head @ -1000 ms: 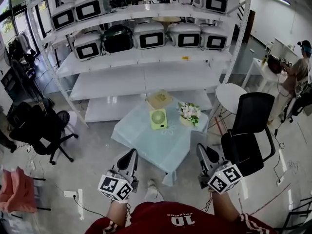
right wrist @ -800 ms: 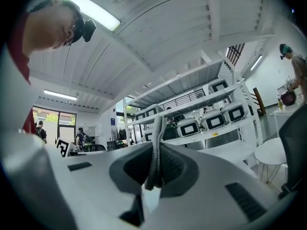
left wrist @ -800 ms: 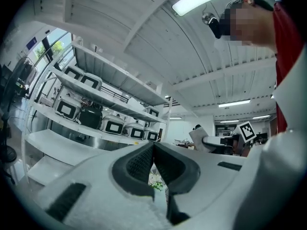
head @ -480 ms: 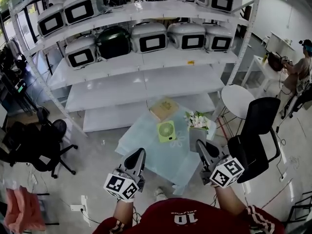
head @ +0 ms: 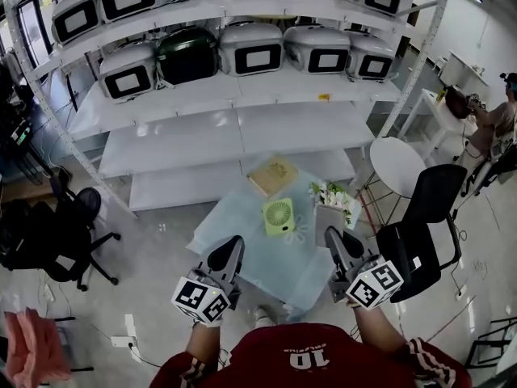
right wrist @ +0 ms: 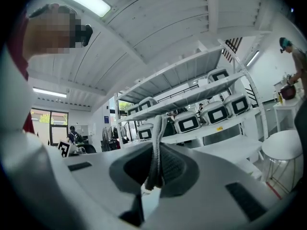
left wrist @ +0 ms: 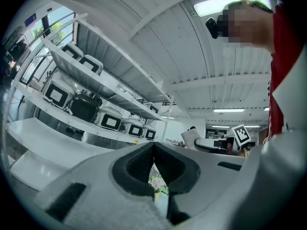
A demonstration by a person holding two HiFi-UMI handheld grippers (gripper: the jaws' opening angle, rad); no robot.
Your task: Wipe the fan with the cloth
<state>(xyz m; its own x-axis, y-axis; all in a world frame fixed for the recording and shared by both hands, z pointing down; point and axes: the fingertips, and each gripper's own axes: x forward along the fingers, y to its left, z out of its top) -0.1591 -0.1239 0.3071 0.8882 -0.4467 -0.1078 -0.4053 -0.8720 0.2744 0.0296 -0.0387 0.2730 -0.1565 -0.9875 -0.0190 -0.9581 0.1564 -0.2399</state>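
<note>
Head view: a small tabletop (head: pixel 234 234) under a pale blue cover is seen on the floor in front of a white shelving rack (head: pixel 202 140). The green fan (head: pixel 279 217) is placed on the tabletop toward its far side, with its round grille turned up toward the camera. A tan, book-like flat item (head: pixel 273 175) lies just beyond the fan, at the far edge. A bunch of flowers (head: pixel 338 195) is set at the fan's right.

The left hand-held gripper (head: pixel 229 250) and the right hand-held gripper (head: pixel 334 236) are held side by side over the near part of the tabletop, one on each side of the fan's line. Neither is in contact with the fan.

In the left gripper view, the jaws of the left hand-held gripper are seen clenched, with tips touching and nothing between them. The flowers show through the small gap below the tips.

In the right gripper view, the jaws of the right hand-held gripper are clamped on a grey cloth (right wrist: pixel 158 128). A folded edge of the cloth is pinched between the pads and stands up above the tips.

On the upper shelves of the rack, a row of white appliances (head: pixel 250 57) with dark front panels is stored, with one dark green unit (head: pixel 187 55) among them. A black office chair (head: pixel 420 225) stands right of the tabletop, and a round white side table (head: pixel 401 164) stands beyond it. Further black chairs (head: pixel 56 233) are noted at the left. A person (head: pixel 494 120) is seen at a white desk at the far right.
</note>
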